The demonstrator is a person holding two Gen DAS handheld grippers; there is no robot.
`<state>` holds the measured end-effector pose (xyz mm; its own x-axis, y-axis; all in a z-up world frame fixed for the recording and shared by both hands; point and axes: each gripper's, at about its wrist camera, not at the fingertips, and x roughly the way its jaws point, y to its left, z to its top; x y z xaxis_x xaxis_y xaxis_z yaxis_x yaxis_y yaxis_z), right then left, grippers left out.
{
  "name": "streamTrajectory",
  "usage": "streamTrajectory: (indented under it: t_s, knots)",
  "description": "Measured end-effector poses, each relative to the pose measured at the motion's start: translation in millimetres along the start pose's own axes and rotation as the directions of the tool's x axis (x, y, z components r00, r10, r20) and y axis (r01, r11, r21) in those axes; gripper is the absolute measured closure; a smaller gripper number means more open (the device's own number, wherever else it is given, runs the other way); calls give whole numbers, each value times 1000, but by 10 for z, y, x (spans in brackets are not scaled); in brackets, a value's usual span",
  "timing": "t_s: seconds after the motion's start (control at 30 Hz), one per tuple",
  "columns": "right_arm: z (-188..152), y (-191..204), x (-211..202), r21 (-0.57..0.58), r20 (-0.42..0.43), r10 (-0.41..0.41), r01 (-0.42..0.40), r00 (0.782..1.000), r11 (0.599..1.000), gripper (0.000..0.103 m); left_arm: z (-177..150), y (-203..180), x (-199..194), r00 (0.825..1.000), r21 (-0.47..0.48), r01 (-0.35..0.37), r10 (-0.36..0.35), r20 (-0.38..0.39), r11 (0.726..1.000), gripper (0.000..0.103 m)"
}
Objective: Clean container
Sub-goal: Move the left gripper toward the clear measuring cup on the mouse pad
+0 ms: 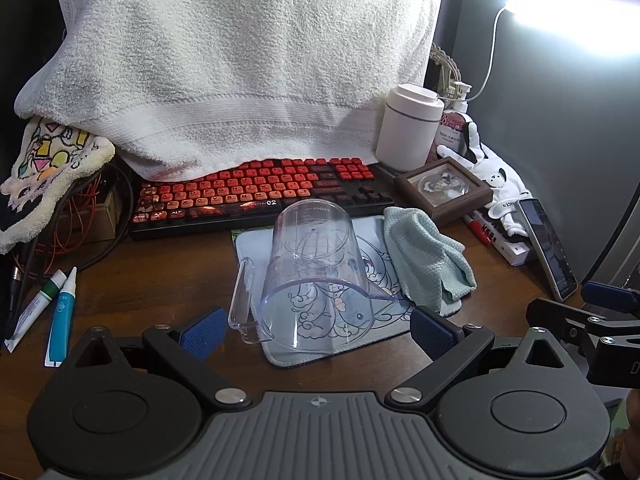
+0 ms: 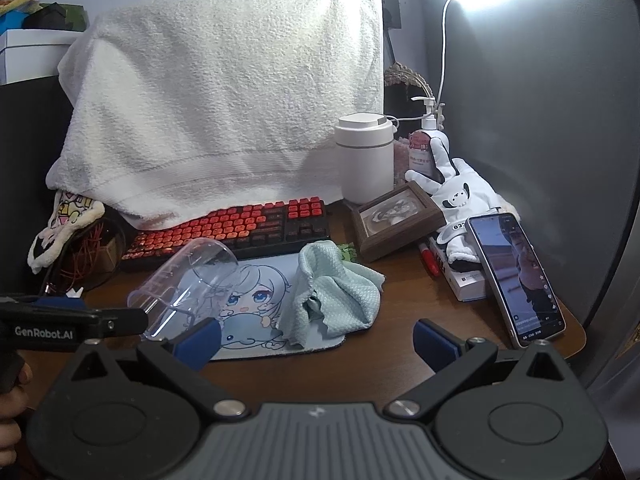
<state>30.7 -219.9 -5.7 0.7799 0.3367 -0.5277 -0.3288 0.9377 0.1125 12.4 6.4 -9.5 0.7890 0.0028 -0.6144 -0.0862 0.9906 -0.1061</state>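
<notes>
The clear measuring cup [image 1: 310, 268] lies on its side on the mouse pad [image 1: 256, 240], left of the green cloth [image 1: 428, 256]. Left gripper [image 1: 316, 330] and right gripper [image 2: 316, 338] are both spread wide, holding nothing.

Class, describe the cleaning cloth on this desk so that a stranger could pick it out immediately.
Start at the red and black keyboard; in front of it lies a mouse mat printed with a cartoon girl. The cloth sits crumpled on the mat's right side, beside the clear measuring jug lying tipped over. Unlike the large white towel behind, it is small, pale green and waffle-textured.
</notes>
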Motion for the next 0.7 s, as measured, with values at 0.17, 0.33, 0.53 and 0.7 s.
streamTrajectory:
  t_s: [0.17, 0.33, 0.53, 0.7]
  knots:
    - [5, 2, -8, 10, -2, 4, -4, 1000, 1000, 0, 17, -31, -20, 1000, 10, -2, 2, 5, 1000, 4]
    - [4, -5, -4, 16, -3, 4, -4, 1000, 1000, 0, 42, -53, -21, 1000, 20, -7, 7, 15, 1000, 4]
    - [20, -5, 35, 18, -16, -6, 6, 1000, 1000, 0, 42, -53, 58, 999, 27, -38, 38, -2, 999, 4]
    - [-36, 14, 1, -11, 0, -32, 32, 999, 999, 0, 19, -60, 124, 999, 39, -43, 44, -2, 998, 4]
